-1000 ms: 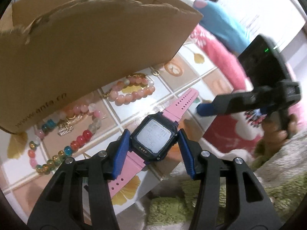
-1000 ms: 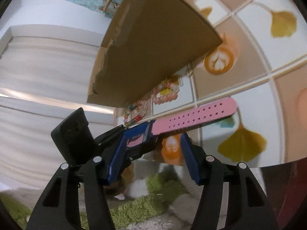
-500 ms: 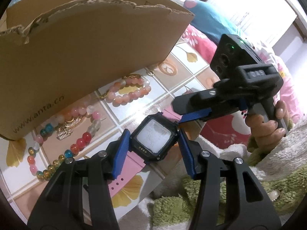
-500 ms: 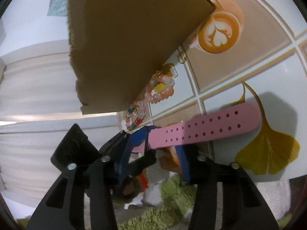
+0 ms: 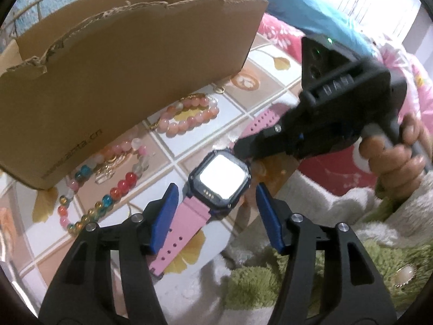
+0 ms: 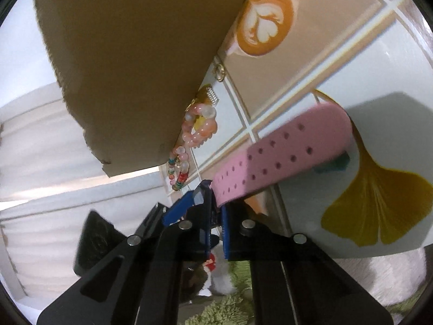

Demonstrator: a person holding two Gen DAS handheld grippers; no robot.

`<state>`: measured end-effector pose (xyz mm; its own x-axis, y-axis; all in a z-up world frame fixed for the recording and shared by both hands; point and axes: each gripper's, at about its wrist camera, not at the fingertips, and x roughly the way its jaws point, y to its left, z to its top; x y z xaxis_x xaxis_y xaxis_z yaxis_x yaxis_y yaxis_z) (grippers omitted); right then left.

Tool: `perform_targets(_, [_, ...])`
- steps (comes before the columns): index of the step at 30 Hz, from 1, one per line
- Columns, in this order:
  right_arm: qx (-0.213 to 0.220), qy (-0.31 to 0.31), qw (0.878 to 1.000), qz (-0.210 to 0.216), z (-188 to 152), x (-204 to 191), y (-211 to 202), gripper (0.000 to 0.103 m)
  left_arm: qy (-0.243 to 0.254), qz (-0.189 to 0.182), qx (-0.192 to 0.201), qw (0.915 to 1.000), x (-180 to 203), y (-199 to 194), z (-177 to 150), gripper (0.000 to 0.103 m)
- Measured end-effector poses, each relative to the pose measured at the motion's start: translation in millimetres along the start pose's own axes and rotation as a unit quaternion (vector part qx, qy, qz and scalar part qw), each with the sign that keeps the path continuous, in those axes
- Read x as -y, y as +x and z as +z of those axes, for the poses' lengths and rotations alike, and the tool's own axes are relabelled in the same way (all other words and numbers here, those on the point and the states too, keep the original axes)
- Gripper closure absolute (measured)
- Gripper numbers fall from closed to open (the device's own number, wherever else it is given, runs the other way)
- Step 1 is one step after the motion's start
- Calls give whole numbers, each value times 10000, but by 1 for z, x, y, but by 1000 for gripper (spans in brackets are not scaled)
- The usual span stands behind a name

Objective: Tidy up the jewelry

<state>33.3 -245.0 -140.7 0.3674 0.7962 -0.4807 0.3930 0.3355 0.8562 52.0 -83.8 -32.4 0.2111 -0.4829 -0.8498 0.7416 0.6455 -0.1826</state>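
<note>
The pink-strapped watch (image 5: 220, 181) is being gripped at its far strap (image 6: 281, 154) by the narrowed right gripper (image 6: 216, 219), while the left gripper (image 5: 216, 216) is being held wide around its face, with bead bracelets (image 5: 189, 119) lying at 11 o'clock beside the cardboard box (image 5: 121, 67).

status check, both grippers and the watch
Right gripper shut on watch strap. Left gripper open, jaws either side of watch. Box next to bracelets, not in the way.
</note>
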Motion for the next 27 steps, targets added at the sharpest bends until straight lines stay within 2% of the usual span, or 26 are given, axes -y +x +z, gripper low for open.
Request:
perform_targets(2, [-67, 207, 9997, 85, 4, 5, 0, 96, 109, 301, -12, 9995, 6, 0, -2, 46])
perform_targets(5, [-199, 570, 9980, 200, 7, 12, -2, 96, 393, 963, -59, 9946, 18, 3, -5, 46])
perform_targets(10, [-352, 1071, 9925, 462, 12, 29, -6, 96, 740, 1559, 30, 9850, 33, 6, -6, 46])
perform_targets(11, [-387, 1192, 9906, 541, 13, 34, -7, 96, 775, 1652, 39, 9832, 34, 7, -6, 49])
perform_targets(15, [-475, 1488, 9849, 752, 12, 44, -10, 97, 926, 1909, 49, 9772, 41, 11, -5, 63])
perform_targets(19, [-520, 1653, 9811, 858, 10, 51, -15, 97, 1108, 2032, 91, 9728, 43, 14, -5, 64])
perform_targets(27, [-546, 1840, 9745, 1158, 12, 64, -26, 97, 1271, 2035, 229, 9705, 40, 16, -6, 63])
